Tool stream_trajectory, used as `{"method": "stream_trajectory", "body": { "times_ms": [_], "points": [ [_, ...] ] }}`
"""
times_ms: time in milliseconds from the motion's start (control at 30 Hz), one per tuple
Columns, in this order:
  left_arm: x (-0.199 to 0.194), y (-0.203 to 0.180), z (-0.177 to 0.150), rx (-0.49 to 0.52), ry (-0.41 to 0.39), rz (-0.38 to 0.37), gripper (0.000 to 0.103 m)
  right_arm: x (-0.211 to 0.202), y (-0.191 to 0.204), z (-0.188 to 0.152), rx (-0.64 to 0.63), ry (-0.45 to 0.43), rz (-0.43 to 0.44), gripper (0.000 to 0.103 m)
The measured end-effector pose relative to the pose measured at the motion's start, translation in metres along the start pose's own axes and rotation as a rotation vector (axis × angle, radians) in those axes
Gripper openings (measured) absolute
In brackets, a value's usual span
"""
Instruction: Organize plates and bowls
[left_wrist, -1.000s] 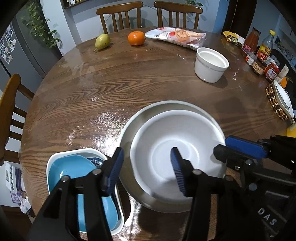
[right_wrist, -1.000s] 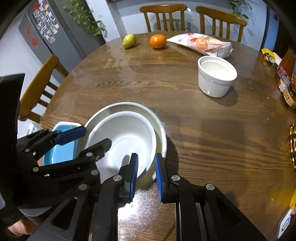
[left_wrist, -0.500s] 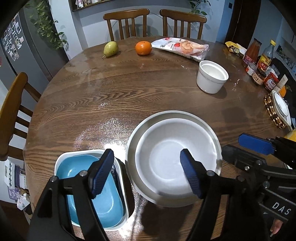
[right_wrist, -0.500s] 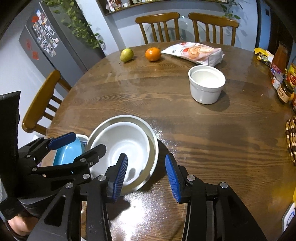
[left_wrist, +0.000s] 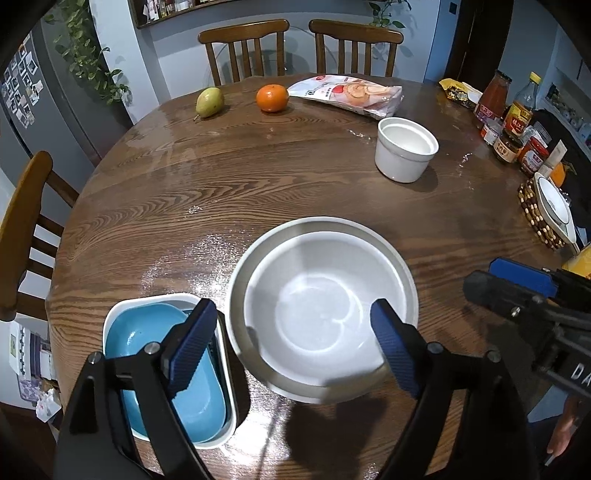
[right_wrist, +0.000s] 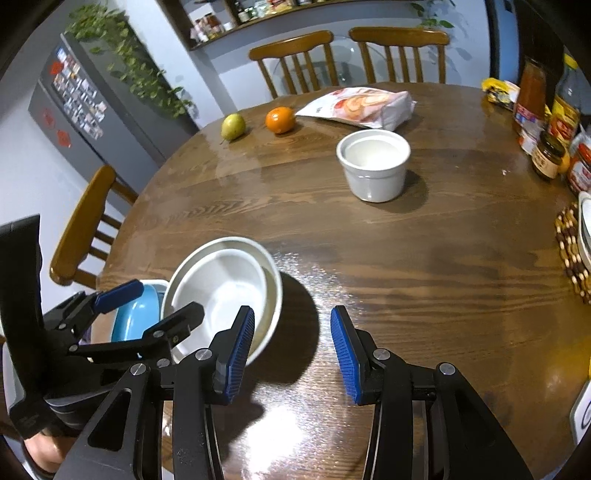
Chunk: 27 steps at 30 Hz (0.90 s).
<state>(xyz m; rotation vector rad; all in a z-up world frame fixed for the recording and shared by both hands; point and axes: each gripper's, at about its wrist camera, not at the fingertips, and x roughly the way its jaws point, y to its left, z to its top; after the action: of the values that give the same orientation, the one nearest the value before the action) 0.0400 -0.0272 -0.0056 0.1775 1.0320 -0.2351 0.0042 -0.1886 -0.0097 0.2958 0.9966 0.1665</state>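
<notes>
Hovering wide open and empty above the near edge of the tabletop (left_wrist: 295, 177), the left tongs (left_wrist: 291, 343) straddle the stacked white bowls (left_wrist: 321, 306), while the right tongs (right_wrist: 291, 343), also spread and holding nothing, hang just right of that stack. Beyond the stack, to its far right, stands the lone white ramekin (right_wrist: 373, 164), round with no long axis, and it looks nearer the right tongs, so that hand seems better placed to fetch it. Only the left view fully shows the blue dish (left_wrist: 166, 354) nested in its white tray (left_wrist: 229, 369) just left of the stack.
</notes>
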Motion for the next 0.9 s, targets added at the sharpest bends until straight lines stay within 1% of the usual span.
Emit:
{"method": "stream_trajectory", "body": {
  "times_ms": [133, 300, 433, 467, 500, 533, 600, 667, 767, 833, 900],
  "points": [
    [-0.002, -0.007, 0.001, 0.004, -0.004, -0.001, 0.088, -0.007, -0.009, -0.001, 0.025, -0.015, 0.001, 0.044],
    [-0.004, -0.017, 0.002, 0.012, -0.009, -0.011, 0.097, -0.017, -0.02, -0.002, 0.038, -0.036, 0.001, 0.044],
    [-0.004, -0.026, 0.005, 0.022, -0.014, -0.012, 0.098, -0.027, -0.031, -0.003, 0.058, -0.057, 0.001, 0.044],
    [-0.004, -0.027, 0.006, 0.022, -0.014, -0.015, 0.098, -0.03, -0.035, -0.003, 0.065, -0.062, -0.003, 0.048],
    [-0.004, -0.028, 0.007, 0.023, -0.015, -0.018, 0.098, -0.031, -0.037, -0.003, 0.07, -0.065, -0.005, 0.056],
    [-0.004, -0.03, 0.009, 0.025, -0.017, -0.019, 0.098, -0.034, -0.039, -0.004, 0.078, -0.071, -0.007, 0.058],
    [-0.004, -0.035, 0.012, 0.036, -0.021, -0.018, 0.098, -0.041, -0.044, -0.005, 0.087, -0.09, -0.012, 0.059],
    [-0.004, -0.04, 0.015, 0.047, -0.025, -0.018, 0.102, -0.045, -0.05, -0.004, 0.098, -0.1, -0.016, 0.059],
    [-0.005, -0.047, 0.019, 0.061, -0.033, -0.023, 0.102, -0.049, -0.057, -0.003, 0.109, -0.107, -0.026, 0.059],
    [-0.004, -0.05, 0.021, 0.069, -0.033, -0.024, 0.102, -0.05, -0.06, -0.003, 0.114, -0.109, -0.034, 0.062],
    [-0.004, -0.052, 0.024, 0.076, -0.035, -0.018, 0.102, -0.051, -0.064, -0.001, 0.118, -0.109, -0.043, 0.069]
  ]
}}
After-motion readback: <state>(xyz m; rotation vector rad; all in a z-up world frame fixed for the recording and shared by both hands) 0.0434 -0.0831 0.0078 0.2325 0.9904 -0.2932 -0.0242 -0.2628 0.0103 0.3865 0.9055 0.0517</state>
